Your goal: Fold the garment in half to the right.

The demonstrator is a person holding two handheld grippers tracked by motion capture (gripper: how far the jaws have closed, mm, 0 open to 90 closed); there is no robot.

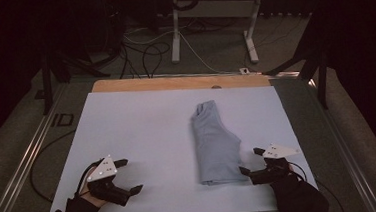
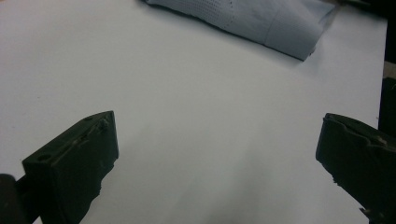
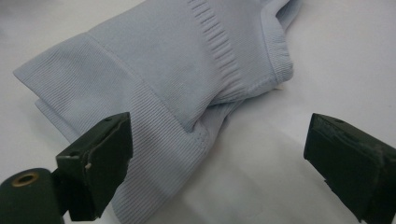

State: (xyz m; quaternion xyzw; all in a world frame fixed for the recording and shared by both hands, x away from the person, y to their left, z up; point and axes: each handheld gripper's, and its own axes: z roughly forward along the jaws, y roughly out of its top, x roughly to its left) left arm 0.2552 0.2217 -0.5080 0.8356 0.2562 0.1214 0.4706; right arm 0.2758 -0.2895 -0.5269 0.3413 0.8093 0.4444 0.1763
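left gripper point(image 1: 127, 176): jaws wide apart, nothing held, over bare white sheet point(image 1: 142, 129)
folded light-blue garment point(image 1: 216, 144): flat on sheet, well off to left gripper's right, just ahead of right gripper
right gripper point(image 1: 250, 162): jaws wide apart, nothing held, one jaw at garment's ribbed hem

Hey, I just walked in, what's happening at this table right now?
A person holds a gripper in each hand over a white table. A folded light blue garment lies right of the middle. The right gripper is open, its jaws at the garment's near right corner but not closed on it. The left gripper is also open, over bare table well away from the garment. Nothing is being held.
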